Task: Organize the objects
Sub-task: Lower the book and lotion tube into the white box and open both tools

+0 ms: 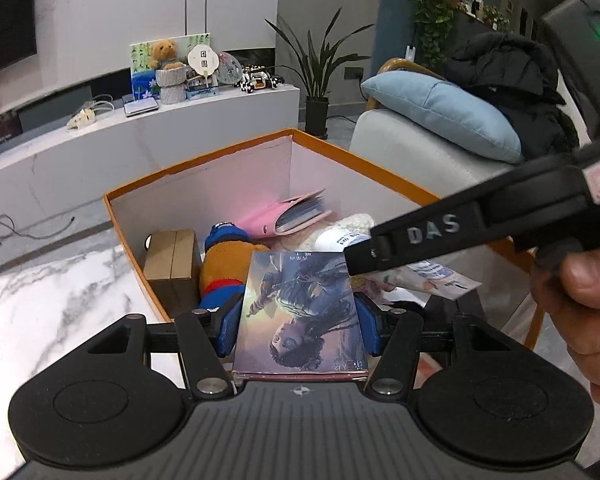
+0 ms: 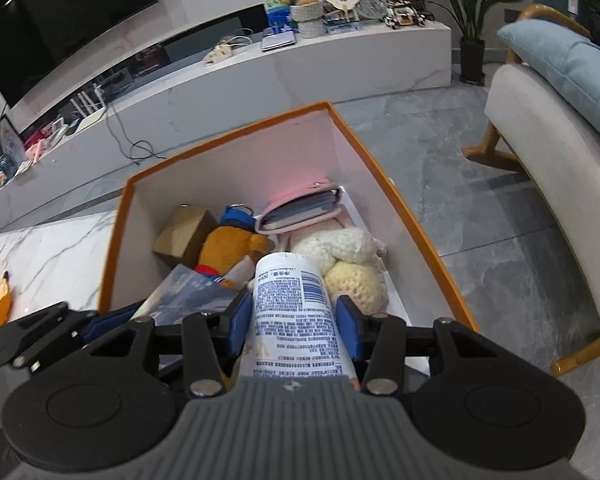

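Sorting is judged well along: toys and a pink wallet (image 2: 300, 210) are already lodged in the orange box (image 2: 236, 120), while a picture card (image 1: 300, 312) and a white bottle (image 2: 292, 312) are held in the left and right jaws above its near edge.

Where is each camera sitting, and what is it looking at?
Left wrist: sits on the left gripper, looking down into the orange box; its jaws clamp a picture card; a hand and the right gripper show.
Right wrist: sits on the right gripper, looking into the same box; its jaws clamp a white tube.
Both share the box, plush toy and pink wallet.
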Available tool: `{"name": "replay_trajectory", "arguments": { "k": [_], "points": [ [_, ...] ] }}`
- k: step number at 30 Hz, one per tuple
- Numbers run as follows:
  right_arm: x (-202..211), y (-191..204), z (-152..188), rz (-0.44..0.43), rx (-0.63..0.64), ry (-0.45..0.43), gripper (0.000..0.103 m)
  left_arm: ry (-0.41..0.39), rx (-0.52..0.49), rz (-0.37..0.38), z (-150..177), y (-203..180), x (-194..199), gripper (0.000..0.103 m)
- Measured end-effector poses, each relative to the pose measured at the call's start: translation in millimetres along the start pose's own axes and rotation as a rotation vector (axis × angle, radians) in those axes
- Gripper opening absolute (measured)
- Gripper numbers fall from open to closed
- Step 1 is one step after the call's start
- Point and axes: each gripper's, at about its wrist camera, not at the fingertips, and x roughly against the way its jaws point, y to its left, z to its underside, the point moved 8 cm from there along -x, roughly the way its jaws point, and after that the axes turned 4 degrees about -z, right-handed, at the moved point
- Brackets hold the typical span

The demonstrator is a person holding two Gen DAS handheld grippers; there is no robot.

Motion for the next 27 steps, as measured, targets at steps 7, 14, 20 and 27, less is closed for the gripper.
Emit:
{"name": "replay_trajectory", "arguments": {
  "k": [7,14,20,27],
  "points": [
    [-11,8,3,-0.004,0.018,0.008,0.049,-0.043,-0.020,-0.010,-1,-4,0,0.092],
    [-12,7,5,0.005,0.016,0.004,0.054,-0.036,0.033,0.022,-2,2,4,0.093],
    [-5,8,1,-0.002,0.017,-0.009,0.054,-0.028,0.092,0.045,-5,8,15,0.093],
    [4,14,-1,-0.001,0.049,-0.026,0.057,-0.047,0.135,0.038,-11,22,27,0.093]
  ]
}}
